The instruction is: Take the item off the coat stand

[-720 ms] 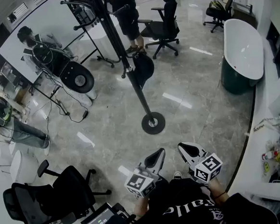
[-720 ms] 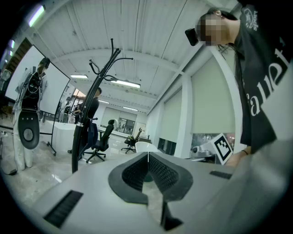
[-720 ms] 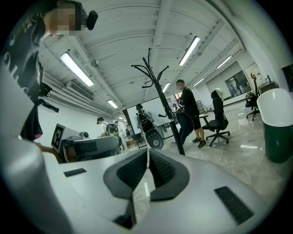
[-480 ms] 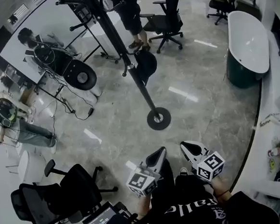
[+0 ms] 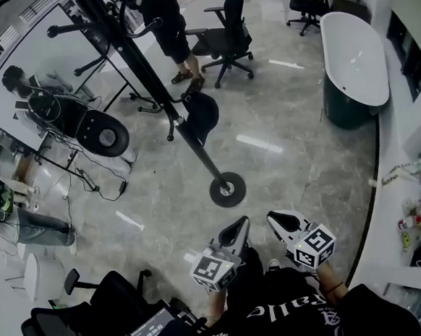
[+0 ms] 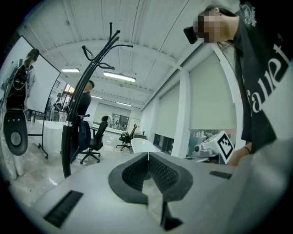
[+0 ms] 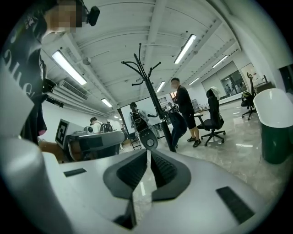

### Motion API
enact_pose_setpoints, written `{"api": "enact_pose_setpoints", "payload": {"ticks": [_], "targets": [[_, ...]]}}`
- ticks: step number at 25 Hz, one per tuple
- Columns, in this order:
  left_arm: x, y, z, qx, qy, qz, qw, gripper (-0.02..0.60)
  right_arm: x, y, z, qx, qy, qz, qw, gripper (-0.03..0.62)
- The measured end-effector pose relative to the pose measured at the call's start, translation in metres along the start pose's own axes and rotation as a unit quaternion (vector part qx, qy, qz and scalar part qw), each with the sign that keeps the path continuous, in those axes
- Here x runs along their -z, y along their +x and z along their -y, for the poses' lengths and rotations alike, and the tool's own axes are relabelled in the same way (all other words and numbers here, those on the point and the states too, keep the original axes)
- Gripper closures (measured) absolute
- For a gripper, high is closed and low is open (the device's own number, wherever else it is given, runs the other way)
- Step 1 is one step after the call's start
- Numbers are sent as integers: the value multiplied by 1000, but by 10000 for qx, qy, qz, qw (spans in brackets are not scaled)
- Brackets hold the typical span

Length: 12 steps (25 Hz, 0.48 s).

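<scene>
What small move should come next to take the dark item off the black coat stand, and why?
Probably step closer to the black metal coat stand: the left gripper and right gripper are shut, empty and held near the body, far from the dark rounded item hanging on its pole.

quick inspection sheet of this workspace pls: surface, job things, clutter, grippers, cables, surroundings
surface: glossy grey stone floor, bare around the stand
job's things: coat stand upright on its round base; dark item hanging low on its pole, not yet taken
clutter: black office chair and a small screen near the person
grippers: left gripper and right gripper both shut, empty, well short of the stand
cables: black cables trailing on the floor at left
surroundings: white bathtub, bystander behind the stand
</scene>
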<state>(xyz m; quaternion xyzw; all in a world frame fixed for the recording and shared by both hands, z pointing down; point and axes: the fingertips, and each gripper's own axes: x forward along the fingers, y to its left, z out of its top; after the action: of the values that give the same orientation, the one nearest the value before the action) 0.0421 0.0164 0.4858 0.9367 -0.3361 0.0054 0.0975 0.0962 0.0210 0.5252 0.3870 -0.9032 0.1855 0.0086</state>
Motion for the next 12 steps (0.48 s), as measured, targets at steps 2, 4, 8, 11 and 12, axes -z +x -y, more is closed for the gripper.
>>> {"api": "enact_pose_setpoints", "payload": {"ticks": [2, 4, 8, 11, 12], "targets": [[-7, 7, -17, 71, 143, -82, 9998, 577, -9, 19, 7, 36, -36, -35, 10000, 576], [-16, 10, -40, 93, 220, -121, 9996, 577, -20, 43, 11, 60, -67, -77, 9999, 576], [-45, 14, -98, 86, 323, -20, 9994, 577, -49, 99, 14, 6, -149, -52, 9999, 576], [-58, 15, -138, 83, 386, 98, 9992, 577, -63, 137, 15, 4, -217, 74, 9997, 576], [-60, 14, -149, 96, 397, 119, 9991, 577, -66, 149, 15, 8, -243, 110, 9996, 576]]}}
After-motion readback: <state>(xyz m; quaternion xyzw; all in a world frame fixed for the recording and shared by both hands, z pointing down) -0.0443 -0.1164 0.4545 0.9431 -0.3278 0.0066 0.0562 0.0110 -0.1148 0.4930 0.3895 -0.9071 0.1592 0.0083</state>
